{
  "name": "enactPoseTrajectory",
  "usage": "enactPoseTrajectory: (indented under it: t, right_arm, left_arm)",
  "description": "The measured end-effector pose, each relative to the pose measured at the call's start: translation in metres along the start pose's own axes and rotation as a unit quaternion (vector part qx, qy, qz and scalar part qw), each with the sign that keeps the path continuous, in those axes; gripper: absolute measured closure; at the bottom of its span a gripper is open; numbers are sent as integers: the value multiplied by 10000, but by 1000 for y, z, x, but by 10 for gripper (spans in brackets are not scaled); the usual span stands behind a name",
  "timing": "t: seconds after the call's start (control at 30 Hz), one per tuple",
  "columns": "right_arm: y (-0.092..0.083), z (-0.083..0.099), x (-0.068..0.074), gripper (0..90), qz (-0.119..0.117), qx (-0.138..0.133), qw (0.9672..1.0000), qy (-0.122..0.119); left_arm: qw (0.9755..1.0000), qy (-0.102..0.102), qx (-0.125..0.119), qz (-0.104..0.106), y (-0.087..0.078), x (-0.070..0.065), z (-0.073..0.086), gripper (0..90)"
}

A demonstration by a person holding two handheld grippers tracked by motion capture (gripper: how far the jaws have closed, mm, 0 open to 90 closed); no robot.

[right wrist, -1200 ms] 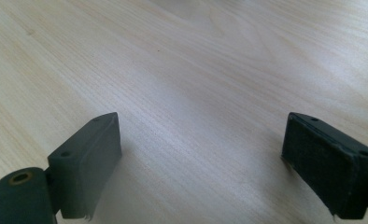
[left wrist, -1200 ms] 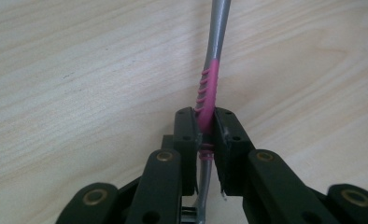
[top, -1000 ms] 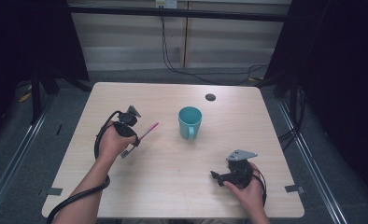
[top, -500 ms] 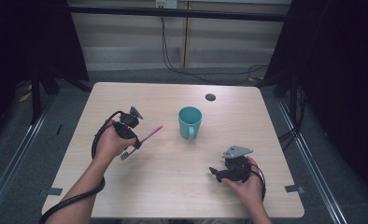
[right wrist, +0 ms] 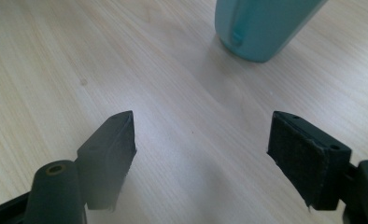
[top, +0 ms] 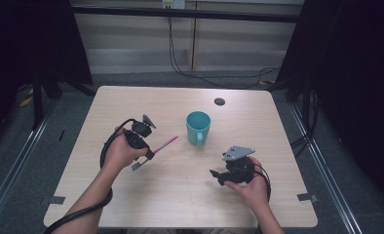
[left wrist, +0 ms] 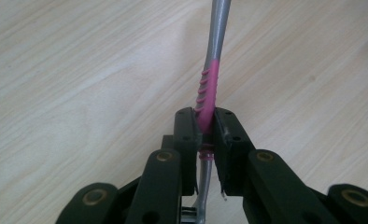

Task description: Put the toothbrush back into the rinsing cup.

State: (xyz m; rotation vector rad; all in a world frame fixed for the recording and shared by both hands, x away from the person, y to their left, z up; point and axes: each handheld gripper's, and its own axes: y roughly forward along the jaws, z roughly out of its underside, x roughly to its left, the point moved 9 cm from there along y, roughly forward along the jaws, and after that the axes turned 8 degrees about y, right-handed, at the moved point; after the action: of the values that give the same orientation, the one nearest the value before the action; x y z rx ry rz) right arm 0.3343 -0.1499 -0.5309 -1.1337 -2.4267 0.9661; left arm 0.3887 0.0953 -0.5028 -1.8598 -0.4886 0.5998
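A recording booth in a lab

A pale wood-grain laminate table (top: 131, 102) stands alone on grey carpet floor (top: 29, 161), flanked by black curtains (top: 355, 73), with black cables (top: 180, 58) hanging along the beige panelled back wall (top: 131, 44) and tape marks (top: 307, 197) at its corners.

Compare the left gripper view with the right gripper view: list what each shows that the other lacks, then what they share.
Left gripper view: the left gripper, its jaws clamped on the pink grip of a toothbrush whose grey stem runs ahead over the wood. Right gripper view: the right gripper, jaws wide apart with nothing between them, and the teal mug ahead, its handle facing the camera. Shared: the pale wooden table.
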Motion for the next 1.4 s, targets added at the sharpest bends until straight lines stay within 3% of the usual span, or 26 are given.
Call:
enactPoseTrajectory:
  t: [0.4,0.8,1.1,1.17,1.4]
  right_arm:
    - [3,-20,12,250,-105,-72,9989,-456]
    - [12,-32,22,249,-185,-61,9967,-789]
    - [17,-43,31,249,-158,-11,9925,-1214]
    - [18,-45,31,249,-140,-7,9915,-1294]
    - [19,-52,35,251,-169,-66,9892,-1452]
  left_arm:
    - [9993,332,26,195,3,-23,-3,804]
    - [9980,481,85,389,10,-39,-4,804]
    - [9966,666,121,459,3,-46,-10,804]
    - [9969,632,74,470,3,-48,-11,804]
    - [9958,726,118,543,5,-52,-14,804]
